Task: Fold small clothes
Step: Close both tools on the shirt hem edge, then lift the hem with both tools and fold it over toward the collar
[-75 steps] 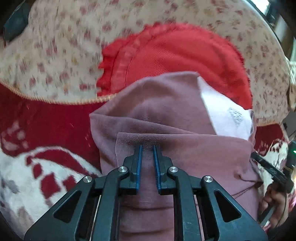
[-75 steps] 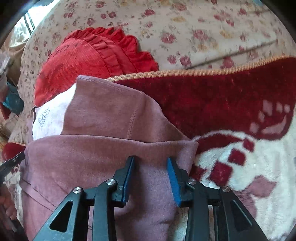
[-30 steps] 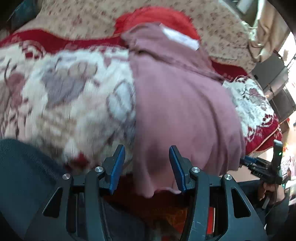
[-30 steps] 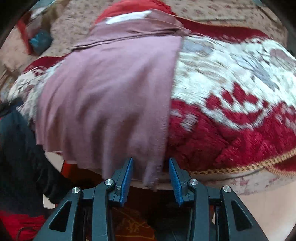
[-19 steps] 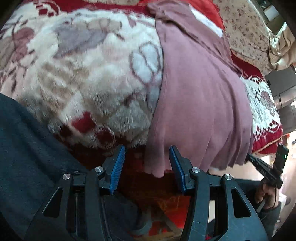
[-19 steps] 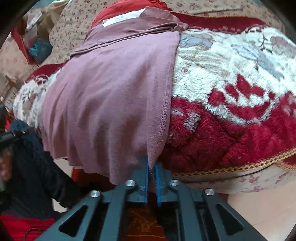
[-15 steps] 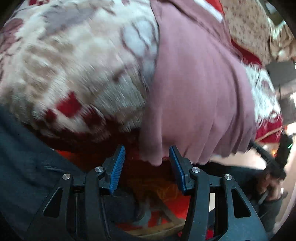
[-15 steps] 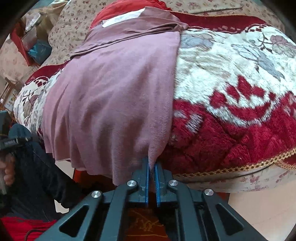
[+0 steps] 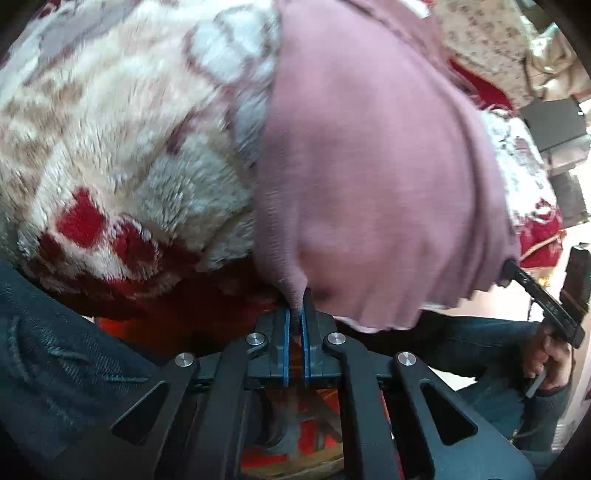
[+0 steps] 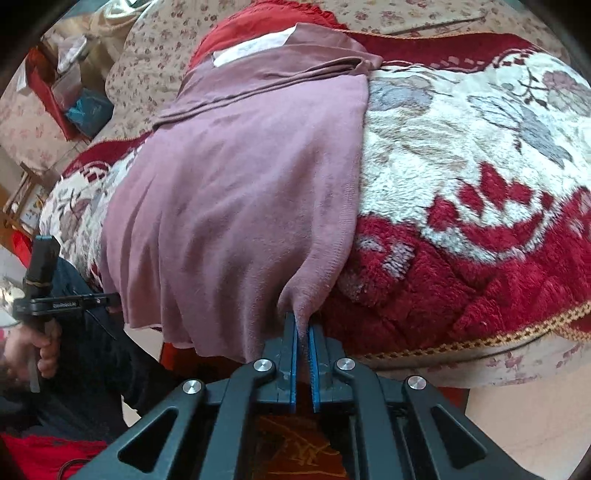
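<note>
A mauve garment [image 10: 236, 177] lies along the red-and-cream plush blanket [image 10: 480, 166], its top end folded over with a white patch [image 10: 255, 46] showing, its bottom hem hanging over the blanket's front edge. My right gripper [image 10: 303, 325] is shut on the hem's right corner. My left gripper [image 9: 294, 314] is shut on the hem's left corner of the same garment [image 9: 369, 166]. The right gripper shows at the right of the left wrist view [image 9: 509, 267], the left gripper at the left of the right wrist view [image 10: 114, 295].
A red frilled cushion [image 10: 229, 29] and a floral sofa back [image 10: 155, 48] lie behind the garment. The person's dark trousers [image 9: 55, 350] are below the blanket edge. Red boxes and clutter [image 10: 55, 85] stand at the far left.
Both grippers dropped from the garment's far fold to its hanging hem. The right shut on its corner 0.6 s ago; the left has just shut on the other corner.
</note>
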Demonstrator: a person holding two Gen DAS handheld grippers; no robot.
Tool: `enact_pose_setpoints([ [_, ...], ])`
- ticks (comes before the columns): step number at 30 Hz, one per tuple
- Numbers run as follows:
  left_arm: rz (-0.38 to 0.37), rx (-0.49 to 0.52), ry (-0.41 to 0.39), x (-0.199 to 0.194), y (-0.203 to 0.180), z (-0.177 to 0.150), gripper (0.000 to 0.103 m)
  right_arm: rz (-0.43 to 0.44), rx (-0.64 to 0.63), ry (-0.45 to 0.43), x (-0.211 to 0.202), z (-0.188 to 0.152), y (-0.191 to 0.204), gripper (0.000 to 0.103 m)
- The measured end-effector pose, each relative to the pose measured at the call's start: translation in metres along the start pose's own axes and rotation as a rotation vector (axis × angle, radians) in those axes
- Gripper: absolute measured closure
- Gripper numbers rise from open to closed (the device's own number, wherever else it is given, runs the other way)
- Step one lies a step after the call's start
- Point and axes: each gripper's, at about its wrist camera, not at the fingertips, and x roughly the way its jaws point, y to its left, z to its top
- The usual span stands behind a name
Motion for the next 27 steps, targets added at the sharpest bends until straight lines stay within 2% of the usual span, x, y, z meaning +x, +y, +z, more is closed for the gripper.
enact_pose_setpoints([
  [2,-0.057,0.023,-0.052,-0.018,-0.007,-0.002,0.100,0.021,0.028,-0.032,-0.012,0.000,-0.003,0.098],
  [6,-0.214,0.032,-0.232,-0.073,-0.015,0.005,0.100,0.049,0.057,-0.150,-0.049,0.007,-0.006,0.098],
  [8,-0.252,0.036,-0.305,-0.096,-0.016,0.019,0.100,0.050,0.056,-0.219,-0.067,0.018,-0.007,0.099],
  [11,-0.248,0.035,-0.385,-0.121,-0.019,0.047,0.100,0.052,0.047,-0.312,-0.089,0.044,-0.006,0.099],
  [13,-0.263,0.023,-0.404,-0.128,-0.022,0.063,0.100,0.053,0.039,-0.358,-0.099,0.064,-0.005,0.099],
  [17,-0.285,-0.012,-0.437,-0.137,-0.032,0.098,0.100,0.072,0.059,-0.393,-0.104,0.104,-0.009,0.099],
  [20,-0.276,-0.055,-0.487,-0.143,-0.027,0.123,0.100,0.079,0.093,-0.409,-0.098,0.136,-0.018,0.099],
  [24,-0.285,-0.171,-0.550,-0.144,-0.005,0.173,0.100,0.087,0.170,-0.434,-0.083,0.183,-0.032,0.099],
  [27,-0.247,-0.184,-0.591,-0.137,-0.002,0.216,0.101,0.057,0.204,-0.450,-0.063,0.221,-0.037,0.099],
])
